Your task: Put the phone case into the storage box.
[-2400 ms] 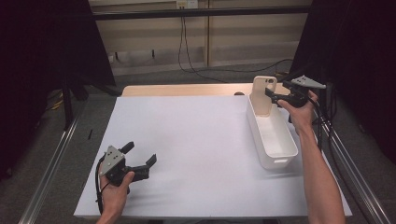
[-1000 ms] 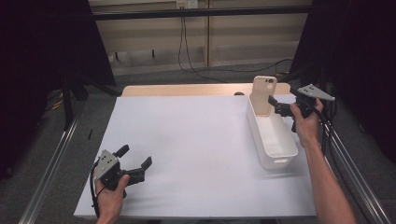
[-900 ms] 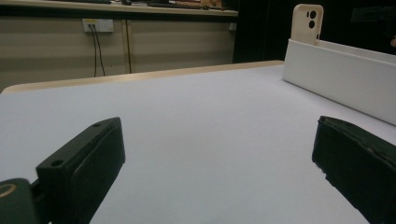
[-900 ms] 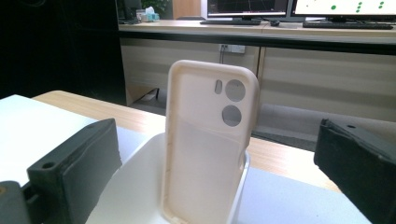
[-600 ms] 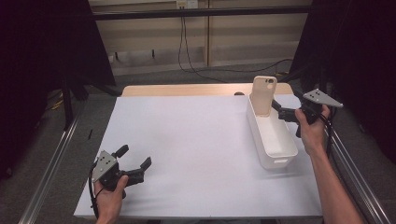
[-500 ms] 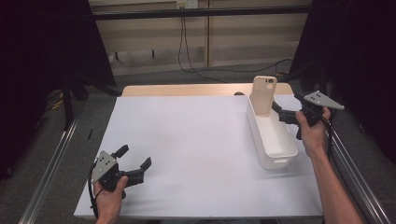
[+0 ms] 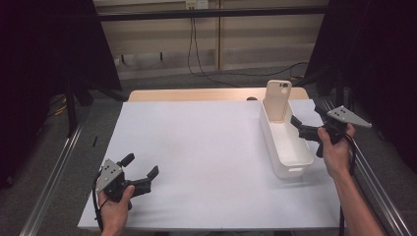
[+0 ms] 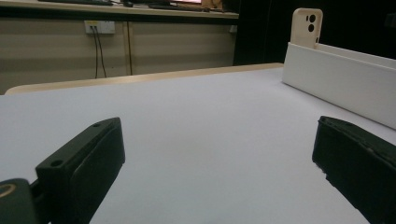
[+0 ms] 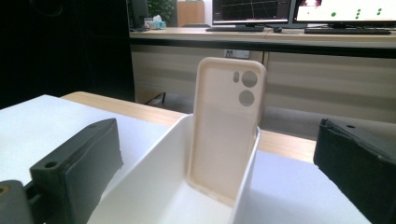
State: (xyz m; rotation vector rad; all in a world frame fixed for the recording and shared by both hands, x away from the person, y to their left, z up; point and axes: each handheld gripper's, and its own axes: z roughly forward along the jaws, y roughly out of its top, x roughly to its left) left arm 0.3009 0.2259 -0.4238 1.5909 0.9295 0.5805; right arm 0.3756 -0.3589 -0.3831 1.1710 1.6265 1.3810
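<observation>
A beige phone case (image 7: 278, 100) stands upright, leaning against the far end wall of a long white bin (image 7: 282, 147) at the table's right. My right gripper (image 7: 308, 117) hovers just right of the bin, open and holding nothing, a short way back from the case. Between its jaws, the right gripper view (image 9: 215, 179) looks straight at the case (image 9: 226, 126) and the bin rim (image 9: 140, 186). My left gripper (image 7: 141, 165) rests open near the front left corner. Its own view (image 8: 217, 172) has bare sheet between the jaws, with the bin (image 8: 336, 84) and case (image 8: 307, 25) far off.
A white sheet (image 7: 196, 142) covers the table, with a strip of wood (image 7: 196, 94) bare along the far edge. Metal rails (image 7: 54, 172) run along both sides. Cables hang on the back wall (image 7: 196, 44). Monitors (image 9: 299, 11) stand on a desk beyond.
My right gripper has drawn back from the phone case, to the right and toward the person, leaving the case standing in the bin. The left gripper has slid slightly left and nearer.
</observation>
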